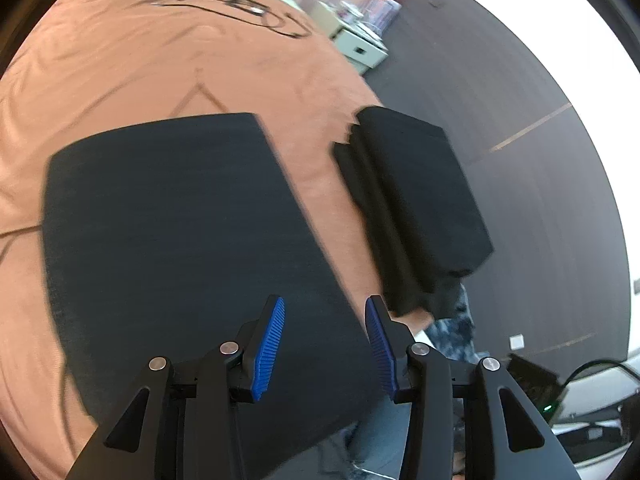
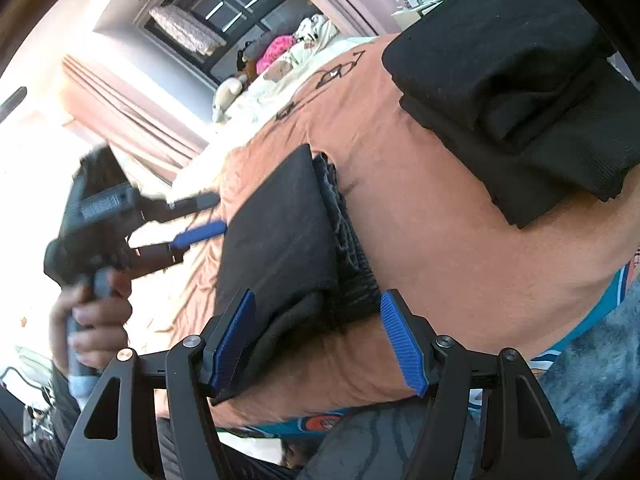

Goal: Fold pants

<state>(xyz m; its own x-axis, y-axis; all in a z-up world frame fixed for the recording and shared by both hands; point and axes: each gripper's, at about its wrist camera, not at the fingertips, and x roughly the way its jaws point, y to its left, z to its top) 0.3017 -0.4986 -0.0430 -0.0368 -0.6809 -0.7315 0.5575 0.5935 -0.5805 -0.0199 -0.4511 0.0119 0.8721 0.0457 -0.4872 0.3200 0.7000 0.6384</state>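
Folded black pants lie flat on the orange bedspread; they also show in the right wrist view, layered edges on the right. My left gripper is open and empty, hovering over the pants' near right edge. My right gripper is open, jaws either side of the pants' near corner, gripping nothing. The left gripper shows open beyond the pants in the right wrist view, held by a hand.
A stack of folded black garments sits at the bed's right edge, also in the right wrist view. Black cables lie at the far end of the bed. Dark floor lies to the right. Pillows and soft toys are at the bed's head.
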